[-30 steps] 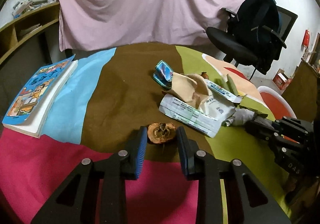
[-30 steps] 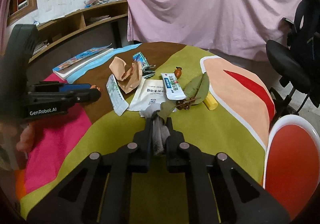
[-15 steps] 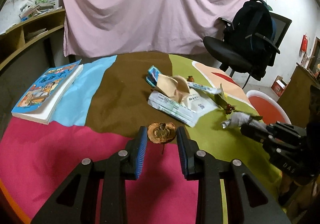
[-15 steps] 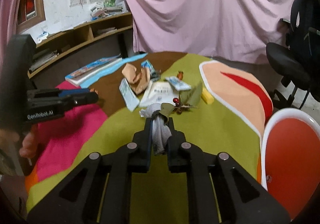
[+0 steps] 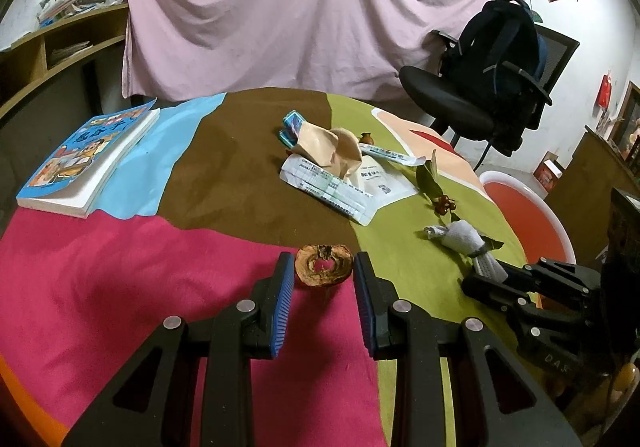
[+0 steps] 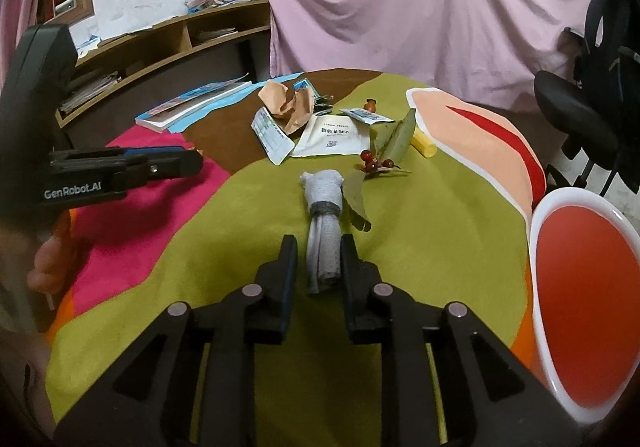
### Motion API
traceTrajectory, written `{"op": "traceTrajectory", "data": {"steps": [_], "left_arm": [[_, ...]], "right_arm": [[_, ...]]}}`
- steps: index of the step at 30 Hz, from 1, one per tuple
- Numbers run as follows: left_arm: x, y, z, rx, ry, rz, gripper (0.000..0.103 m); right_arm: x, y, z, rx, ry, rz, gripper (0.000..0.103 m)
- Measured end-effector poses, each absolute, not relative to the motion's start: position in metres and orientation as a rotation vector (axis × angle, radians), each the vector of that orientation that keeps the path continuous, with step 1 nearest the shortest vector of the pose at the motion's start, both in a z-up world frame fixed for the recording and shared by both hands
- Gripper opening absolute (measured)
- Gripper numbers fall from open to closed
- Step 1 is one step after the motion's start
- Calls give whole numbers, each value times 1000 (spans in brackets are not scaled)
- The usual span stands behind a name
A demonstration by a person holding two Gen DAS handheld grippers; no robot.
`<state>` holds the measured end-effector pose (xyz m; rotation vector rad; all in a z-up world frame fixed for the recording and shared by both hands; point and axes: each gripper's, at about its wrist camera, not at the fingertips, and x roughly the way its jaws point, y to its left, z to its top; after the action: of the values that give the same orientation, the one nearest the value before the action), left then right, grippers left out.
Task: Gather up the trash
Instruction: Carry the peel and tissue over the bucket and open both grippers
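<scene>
My left gripper (image 5: pixel 323 271) is shut on a dried brown fruit peel (image 5: pixel 324 265), held just above the pink part of the tablecloth (image 5: pixel 120 267). In the right wrist view a grey rolled rag (image 6: pixel 324 199) with a dark band lies on the green cloth. Its near end sits between the fingers of my right gripper (image 6: pixel 318 251). Those jaws are opening, and a gap shows beside the left finger. The same rag (image 5: pixel 460 237) appears in the left wrist view ahead of the right gripper (image 5: pixel 480 279). The left gripper (image 6: pixel 176 167) reaches in from the left in the right wrist view.
Crumpled brown paper (image 5: pixel 332 145), white packets (image 5: pixel 336 187), a leaf sprig with red berries (image 5: pixel 434 187) and a yellow stick (image 6: pixel 424 143) lie mid-table. A book (image 5: pixel 88 159) rests far left. A white-rimmed red basin (image 6: pixel 580 287) stands right of the table, with an office chair and backpack (image 5: pixel 492 87) behind.
Both grippers drew back from the pile toward the near table edge. The right jaws widened off the grey rag, which now lies on the green cloth. The left still grips the peel.
</scene>
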<state>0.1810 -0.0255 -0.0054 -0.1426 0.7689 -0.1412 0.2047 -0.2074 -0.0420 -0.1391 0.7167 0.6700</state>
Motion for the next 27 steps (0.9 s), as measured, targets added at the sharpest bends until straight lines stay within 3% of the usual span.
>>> {"op": "traceTrajectory", "data": {"steps": [4,15,27], "left_arm": [[176,-23,-2,-146,746,-137,26],[158,-32,31,-151,581,-151,26],[163,-113,96,-24,352,-314,26]], "right_arm": [[199,-204,-36,-139,693,683,35],[174,-218,-4,-89,452,634,34],[149,-290,41,50,131,384,34]]}}
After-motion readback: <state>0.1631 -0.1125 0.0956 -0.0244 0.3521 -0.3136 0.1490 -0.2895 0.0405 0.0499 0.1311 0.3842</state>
